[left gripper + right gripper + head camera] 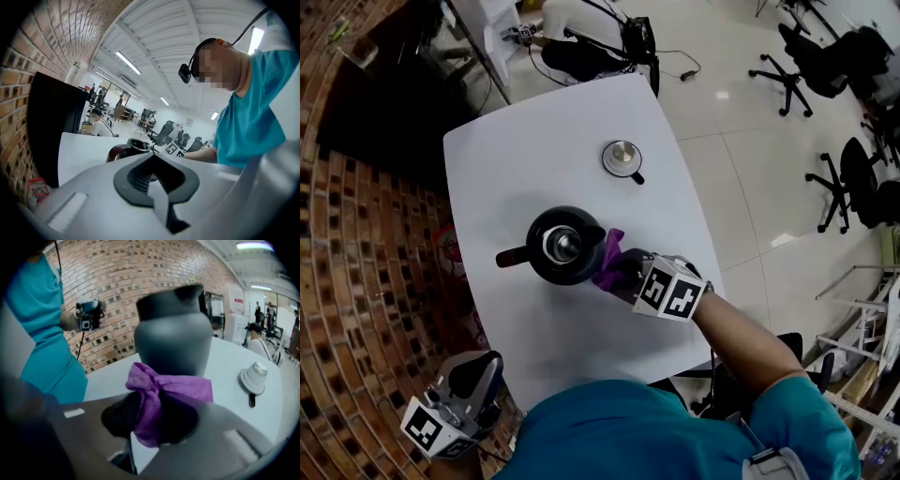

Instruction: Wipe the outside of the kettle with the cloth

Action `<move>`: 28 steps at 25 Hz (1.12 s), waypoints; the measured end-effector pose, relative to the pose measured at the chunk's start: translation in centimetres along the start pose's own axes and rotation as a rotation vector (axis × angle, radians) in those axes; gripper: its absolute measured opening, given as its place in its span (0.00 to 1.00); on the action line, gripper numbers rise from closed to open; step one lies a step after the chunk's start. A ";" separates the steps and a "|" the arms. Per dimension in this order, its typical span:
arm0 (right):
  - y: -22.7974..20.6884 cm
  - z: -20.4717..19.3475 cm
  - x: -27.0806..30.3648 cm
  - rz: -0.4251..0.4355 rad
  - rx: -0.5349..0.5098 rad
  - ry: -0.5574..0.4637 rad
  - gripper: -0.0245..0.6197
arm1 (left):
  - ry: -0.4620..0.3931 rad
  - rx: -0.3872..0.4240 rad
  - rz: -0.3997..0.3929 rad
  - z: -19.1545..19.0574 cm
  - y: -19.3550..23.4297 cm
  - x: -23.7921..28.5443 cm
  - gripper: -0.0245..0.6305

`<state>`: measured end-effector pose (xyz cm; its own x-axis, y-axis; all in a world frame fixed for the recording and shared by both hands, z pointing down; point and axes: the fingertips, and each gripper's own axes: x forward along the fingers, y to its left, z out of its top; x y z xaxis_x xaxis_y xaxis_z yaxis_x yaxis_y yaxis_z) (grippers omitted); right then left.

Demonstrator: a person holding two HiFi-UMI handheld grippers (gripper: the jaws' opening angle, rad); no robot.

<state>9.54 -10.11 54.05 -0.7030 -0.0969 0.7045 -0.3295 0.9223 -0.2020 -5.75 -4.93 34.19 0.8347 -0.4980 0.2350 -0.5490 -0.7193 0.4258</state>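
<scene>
A black kettle stands open-topped in the middle of the white table, its handle pointing left. My right gripper is shut on a purple cloth, which lies against the kettle's right side. In the right gripper view the bunched cloth sits between the jaws of the right gripper, right in front of the kettle's lower body. My left gripper hangs low, off the table's near-left corner, jaws shut on nothing. The left gripper view looks past the left gripper at the kettle.
The kettle's lid lies on the table behind the kettle, also in the right gripper view as the lid. A brick wall runs along the left. Office chairs stand on the floor at the right. A person sits beyond the table's far edge.
</scene>
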 end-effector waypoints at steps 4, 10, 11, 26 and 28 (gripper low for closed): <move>0.5 -1.5 0.1 0.020 0.033 0.047 0.18 | -0.039 -0.007 0.024 -0.6 0.0 -1.4 0.04; 6.4 11.0 -9.5 0.109 -0.185 -0.077 0.18 | -0.099 -0.005 0.028 -0.9 0.9 -4.4 0.04; 6.7 13.9 -10.6 0.094 -0.238 -0.088 0.18 | -0.112 -0.001 0.023 -0.6 1.1 -4.8 0.04; 3.7 19.4 4.0 0.061 -0.739 0.591 0.18 | -0.336 -0.012 0.066 -1.0 2.6 -11.3 0.04; 3.8 18.8 6.4 0.068 -0.797 0.658 0.18 | -0.334 -0.018 0.078 -1.7 3.0 -12.2 0.04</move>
<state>-8.06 -14.27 45.05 -0.1423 -0.0329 0.9893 0.3788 0.9215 0.0851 -17.51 -0.21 34.10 0.7286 -0.6842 -0.0304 -0.6070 -0.6657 0.4340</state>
